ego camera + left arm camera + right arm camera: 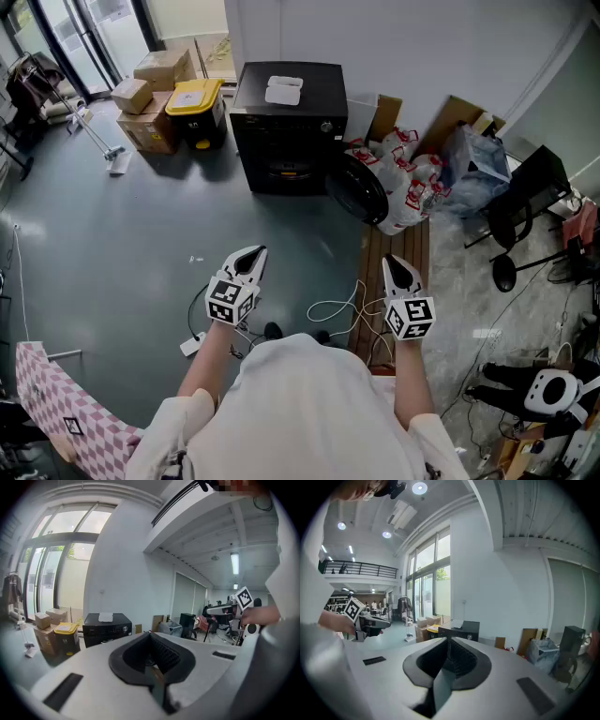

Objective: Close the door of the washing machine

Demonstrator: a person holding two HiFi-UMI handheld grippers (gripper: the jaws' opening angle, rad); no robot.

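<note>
A black washing machine stands against the far wall, a white tray on its top. Its round door hangs open, swung out to the right of the drum opening. My left gripper and right gripper are held side by side well short of the machine, both shut and empty. In the left gripper view the jaws meet, with the machine small in the distance. In the right gripper view the jaws meet too, and the machine lies beyond them.
Cardboard boxes and a yellow-lidded bin stand left of the machine. White bags with red print pile at its right. White cables and a wooden slat board lie near my feet. A black chair is at the right.
</note>
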